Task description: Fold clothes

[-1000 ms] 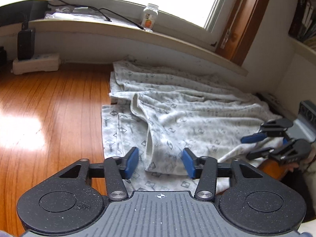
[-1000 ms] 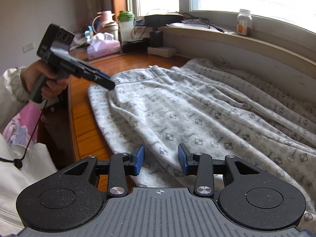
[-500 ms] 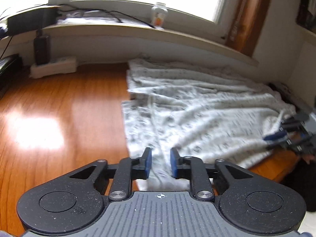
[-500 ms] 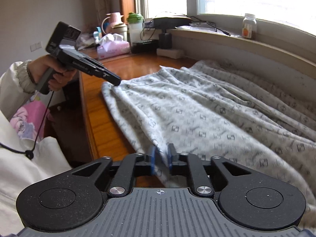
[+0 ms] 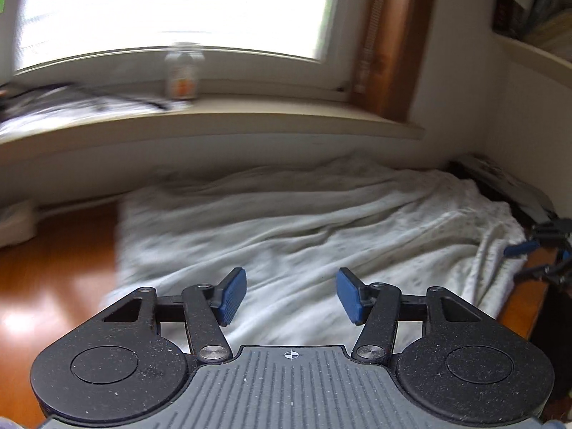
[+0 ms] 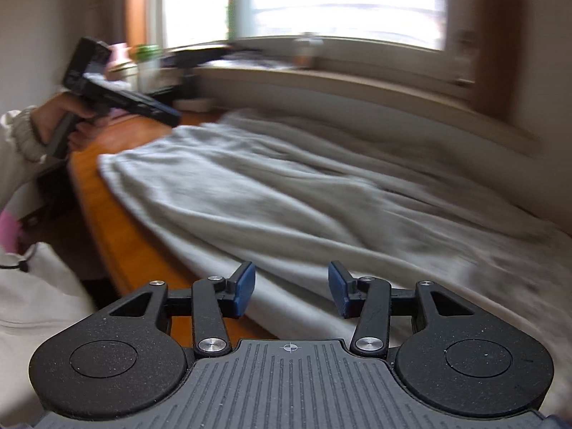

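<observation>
Lying spread over the wooden tabletop (image 5: 53,279) below the window sill, the pale patterned garment (image 5: 304,236) looks soft, light and limp.

Left gripper (image 5: 291,295) and right gripper (image 6: 291,289) are both opening, gripping nothing; the near hem seems the best hold.

Pale grey garment (image 5: 304,228) on orange-brown wooden table (image 5: 53,268) — blue pads (image 5: 234,295) on black claws
</observation>
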A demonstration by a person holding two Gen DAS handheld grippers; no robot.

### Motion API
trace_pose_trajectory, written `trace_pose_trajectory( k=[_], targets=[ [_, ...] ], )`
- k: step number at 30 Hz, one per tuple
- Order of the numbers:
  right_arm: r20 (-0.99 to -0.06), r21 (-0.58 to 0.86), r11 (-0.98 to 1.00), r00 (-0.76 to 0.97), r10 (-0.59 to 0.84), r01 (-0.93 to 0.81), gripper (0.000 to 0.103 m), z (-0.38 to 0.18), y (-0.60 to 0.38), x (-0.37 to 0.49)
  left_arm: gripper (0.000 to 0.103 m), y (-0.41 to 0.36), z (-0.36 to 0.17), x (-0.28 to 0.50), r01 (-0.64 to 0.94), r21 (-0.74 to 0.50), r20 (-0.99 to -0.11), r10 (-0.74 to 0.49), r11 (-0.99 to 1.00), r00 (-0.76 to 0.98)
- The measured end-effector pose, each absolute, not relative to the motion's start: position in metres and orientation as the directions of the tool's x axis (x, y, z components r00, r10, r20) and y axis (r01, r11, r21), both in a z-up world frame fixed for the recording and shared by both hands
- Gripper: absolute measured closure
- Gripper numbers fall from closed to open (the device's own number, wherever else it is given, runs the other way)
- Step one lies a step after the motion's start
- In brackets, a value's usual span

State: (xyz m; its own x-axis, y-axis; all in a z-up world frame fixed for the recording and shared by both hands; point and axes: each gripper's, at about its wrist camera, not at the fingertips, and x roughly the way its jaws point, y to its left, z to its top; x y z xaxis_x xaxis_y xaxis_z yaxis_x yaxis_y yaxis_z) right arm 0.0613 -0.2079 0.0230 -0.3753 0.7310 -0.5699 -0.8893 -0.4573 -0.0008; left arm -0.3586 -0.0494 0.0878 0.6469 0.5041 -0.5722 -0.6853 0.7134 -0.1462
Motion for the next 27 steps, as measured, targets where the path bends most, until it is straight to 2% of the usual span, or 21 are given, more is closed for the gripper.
trace_pose_trajectory(
  k=[7,14,23,25,26,27],
  targets=[
    [-0.585,-0.028,-0.311,-0.236,0.776,-0.950,0.054,0.024,-0.205,0.128,0.040,-0.045,0.076,-0.267,-0.545,-0.146,-0.580,0.375,0.826,0.724],
    [-0.637,-0.053,-0.286,-0.188,0.748,-0.957,0.054,0.017,-0.169,0.148,0.040,-0.047,0.067,-0.180,-0.418,-0.125,-0.605,0.264,0.900,0.751],
    [-0.701,-0.054,-0.302,-0.179,0.690,-0.952,0.039,0.011,-0.146,0.162,0.041,-0.039,0.049,-0.129,-0.363,-0.119,-0.644,0.206,0.924,0.737],
    [-0.713,-0.036,-0.313,-0.195,0.673,-0.949,0.040,0.010,-0.146,0.166,0.047,-0.038,0.046,-0.123,-0.344,-0.124,-0.649,0.186,0.931,0.737],
    [-0.718,-0.028,-0.319,-0.203,0.666,-0.947,0.047,0.010,-0.147,0.168,0.059,-0.037,0.046,-0.120,-0.336,-0.126,-0.652,0.177,0.933,0.738],
    [-0.722,-0.021,-0.327,-0.211,0.659,-0.945,0.067,0.011,-0.148,0.170,0.065,-0.036,0.045,-0.118,-0.330,-0.138,-0.650,0.166,0.934,0.742]
  ],
)
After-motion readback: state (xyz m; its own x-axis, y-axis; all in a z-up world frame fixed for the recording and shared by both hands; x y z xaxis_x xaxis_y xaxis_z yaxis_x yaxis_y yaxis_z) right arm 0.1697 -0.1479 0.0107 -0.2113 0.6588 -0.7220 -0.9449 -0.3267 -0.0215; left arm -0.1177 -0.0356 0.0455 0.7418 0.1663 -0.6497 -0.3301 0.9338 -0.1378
